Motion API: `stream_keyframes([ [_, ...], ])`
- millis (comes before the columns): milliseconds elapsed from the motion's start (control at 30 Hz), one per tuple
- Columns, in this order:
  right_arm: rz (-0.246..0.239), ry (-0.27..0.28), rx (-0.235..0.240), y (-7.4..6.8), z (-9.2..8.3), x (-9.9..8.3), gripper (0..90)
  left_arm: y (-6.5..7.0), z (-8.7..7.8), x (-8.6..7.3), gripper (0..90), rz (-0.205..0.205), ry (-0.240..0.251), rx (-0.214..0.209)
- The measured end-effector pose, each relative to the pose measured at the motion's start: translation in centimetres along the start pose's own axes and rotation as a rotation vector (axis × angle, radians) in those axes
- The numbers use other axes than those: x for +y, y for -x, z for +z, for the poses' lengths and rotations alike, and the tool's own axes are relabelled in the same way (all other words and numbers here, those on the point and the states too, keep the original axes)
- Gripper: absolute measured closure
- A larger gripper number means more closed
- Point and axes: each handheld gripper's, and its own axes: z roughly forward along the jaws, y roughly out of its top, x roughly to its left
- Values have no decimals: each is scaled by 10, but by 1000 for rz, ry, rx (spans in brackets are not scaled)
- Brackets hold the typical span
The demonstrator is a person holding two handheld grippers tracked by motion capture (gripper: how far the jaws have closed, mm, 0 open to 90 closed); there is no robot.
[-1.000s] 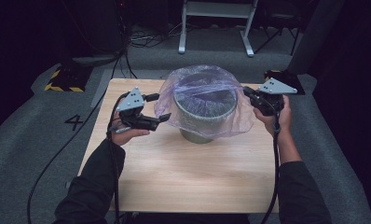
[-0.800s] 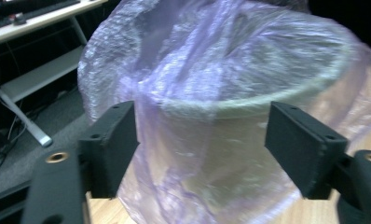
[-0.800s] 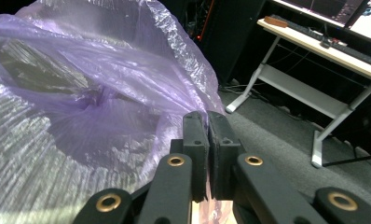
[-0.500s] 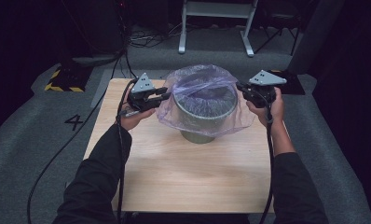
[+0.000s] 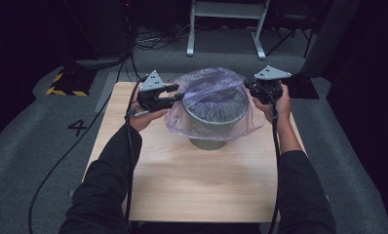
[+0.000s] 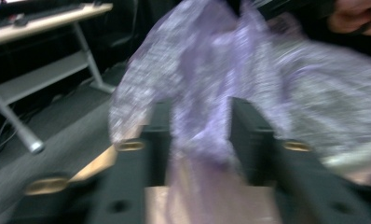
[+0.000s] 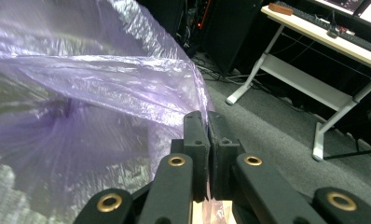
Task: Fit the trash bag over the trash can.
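Observation:
A grey round bin [image 5: 209,129] stands at the middle of the wooden table [image 5: 192,185], with a thin purple plastic bag [image 5: 216,85] draped over its top and sides. My left gripper [image 5: 177,97] sits at the bin's left side. Its jaws have just been opening and stand apart, with a loose fold of the bag [image 6: 277,79] between them in the blurred left gripper view [image 6: 200,126]. At the bin's right side, my right gripper [image 5: 250,90] is shut on the bag's edge. The right gripper view shows its jaws [image 7: 208,123] pinched together on the film [image 7: 104,79].
A white-legged stand [image 5: 226,19] is on the floor beyond the table. A black and yellow striped block [image 5: 65,83] lies at the far left and a black box [image 5: 304,85] at the far right. Cables trail off the table's left edge.
Both hands have moved toward the far side of the table along the bin. The left jaws closed, then spread again. The bag hangs lower over the bin's sides.

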Motion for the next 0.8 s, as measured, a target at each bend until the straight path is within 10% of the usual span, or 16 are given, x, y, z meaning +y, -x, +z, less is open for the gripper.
stream_keyframes([
  [167,20,31,29,-4,-7,10,894,18,-1,10,170,37,-2,-117],
  [300,-2,38,55,-12,-10,18,900,29,12,14,189,97,-57,-58],
  [533,-15,50,74,-16,-13,27,900,27,28,13,592,158,-152,57],
  [800,-7,31,55,-8,-11,23,882,5,28,13,898,145,-159,63],
])
